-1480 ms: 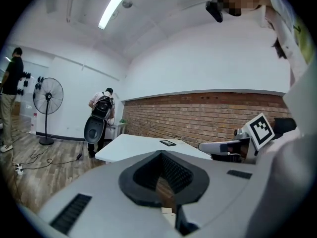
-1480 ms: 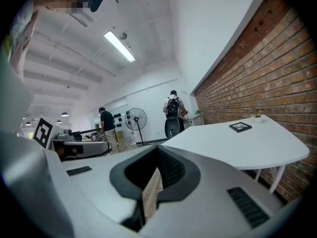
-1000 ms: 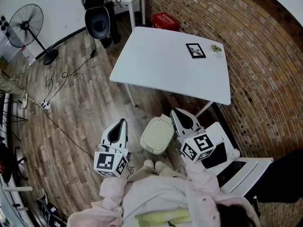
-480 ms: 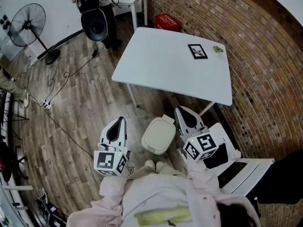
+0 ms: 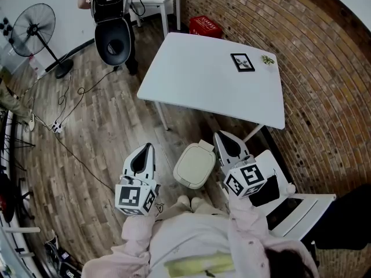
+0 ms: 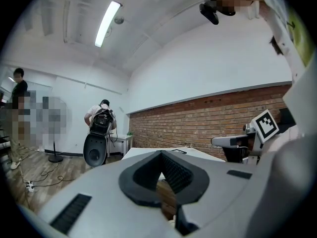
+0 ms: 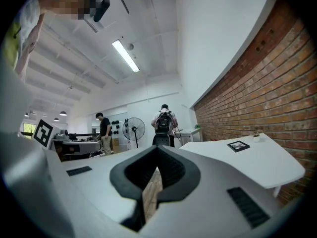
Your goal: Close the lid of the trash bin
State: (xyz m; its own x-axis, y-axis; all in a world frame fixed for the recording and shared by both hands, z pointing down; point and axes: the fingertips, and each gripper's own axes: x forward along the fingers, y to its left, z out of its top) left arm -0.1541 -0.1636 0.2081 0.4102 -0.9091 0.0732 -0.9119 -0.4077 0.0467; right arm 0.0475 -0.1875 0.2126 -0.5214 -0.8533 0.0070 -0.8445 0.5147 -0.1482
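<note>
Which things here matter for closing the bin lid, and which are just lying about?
Job: trash bin, lid already down; left gripper; right gripper.
Lying about: white table; picture frame; small plant; standing fan; red box; white chair.

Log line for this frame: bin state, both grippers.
bin: closed | left gripper: shut, empty, left of bin | right gripper: shut, empty, right of bin

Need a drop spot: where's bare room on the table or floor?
White rectangular table: bare except the black picture frame and small green plant at its far right corner. Wooden floor between table, black cable and left gripper: free. Crowded: cream lidded trash bin between it and the right gripper, white chair beside.
</note>
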